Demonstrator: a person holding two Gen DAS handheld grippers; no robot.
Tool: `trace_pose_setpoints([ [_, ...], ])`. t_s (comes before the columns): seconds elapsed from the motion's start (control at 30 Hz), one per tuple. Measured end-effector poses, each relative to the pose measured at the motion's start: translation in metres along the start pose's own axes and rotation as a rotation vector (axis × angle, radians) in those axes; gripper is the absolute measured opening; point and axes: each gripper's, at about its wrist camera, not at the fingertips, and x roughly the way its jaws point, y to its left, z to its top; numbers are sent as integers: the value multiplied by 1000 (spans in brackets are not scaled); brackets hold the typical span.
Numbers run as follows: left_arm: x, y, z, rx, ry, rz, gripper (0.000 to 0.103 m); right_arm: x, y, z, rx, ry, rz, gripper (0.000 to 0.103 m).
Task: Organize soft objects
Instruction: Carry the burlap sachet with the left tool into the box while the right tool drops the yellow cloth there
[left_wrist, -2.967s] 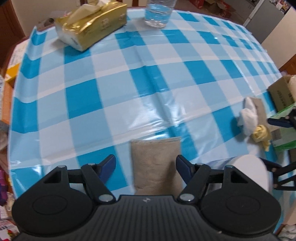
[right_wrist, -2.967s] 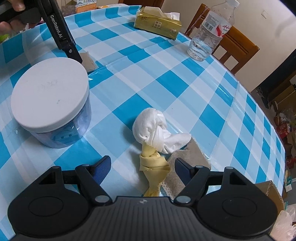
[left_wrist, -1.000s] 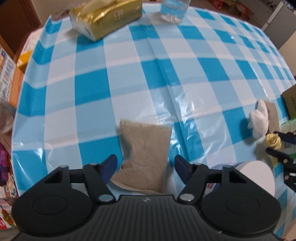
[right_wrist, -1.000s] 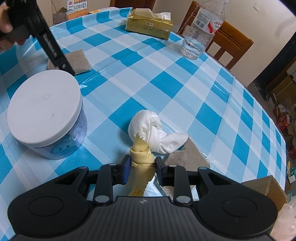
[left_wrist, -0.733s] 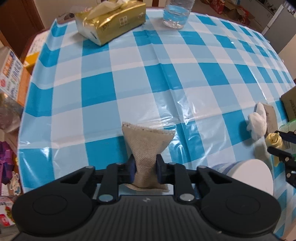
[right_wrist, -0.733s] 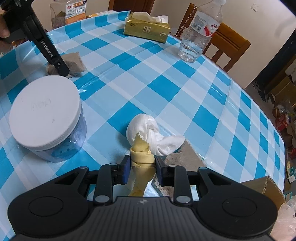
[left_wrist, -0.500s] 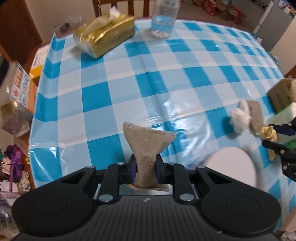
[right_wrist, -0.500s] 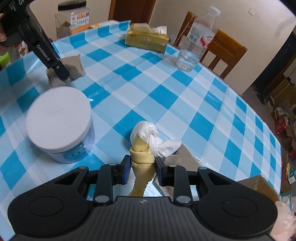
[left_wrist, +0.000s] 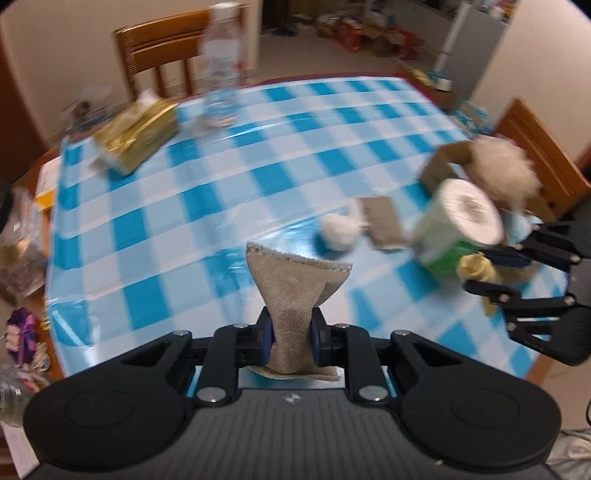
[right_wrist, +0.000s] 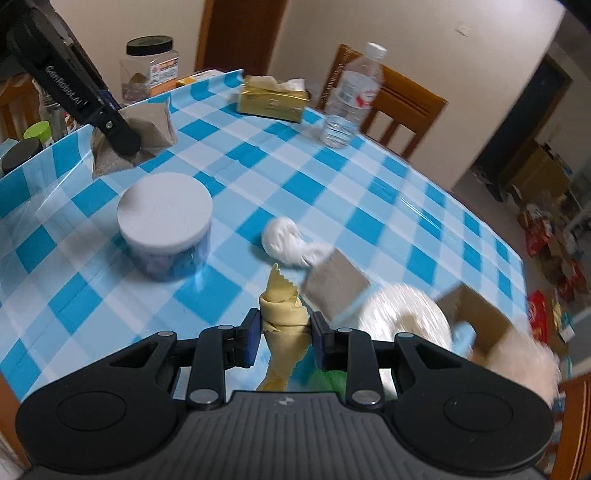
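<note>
1. Tablecloth (right_wrist: 332, 184): blue, pale blue and white check.
2. Cloth pouch (left_wrist: 295, 284), lower centre: beige-grey mesh weave.
3. Rolled cloth (right_wrist: 282, 314), lower centre: pale yellow.
4. Cloth ball (right_wrist: 282, 236), centre: white.
5. Jar lid (right_wrist: 164, 210), left: white.
6. Tissue pack (right_wrist: 273, 98), top: gold.
7. Gripper pads (left_wrist: 264, 341): blue.

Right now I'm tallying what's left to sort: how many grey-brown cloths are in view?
2. One cloth is pinched in the left hand-held gripper; the other cloth lies on the table beside the white bundle. Others may be hidden.

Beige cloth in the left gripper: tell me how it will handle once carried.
The beige cloth is probably floppy: it bunches narrow where the left gripper pinches it and fans out beyond. It seems light, since its free end stands up unsupported. The woven surface likely resists slipping.
</note>
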Motion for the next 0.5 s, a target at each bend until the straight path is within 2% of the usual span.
trace_pose_setpoints([
  [0.2,-8,-66,-1,86,-9,-63,18,-33,-32,-41,42,-2,-60,33],
  [0.5,1,-172,25,149,-40,-125,18,-48,-124,-100,111,8,-143,33],
])
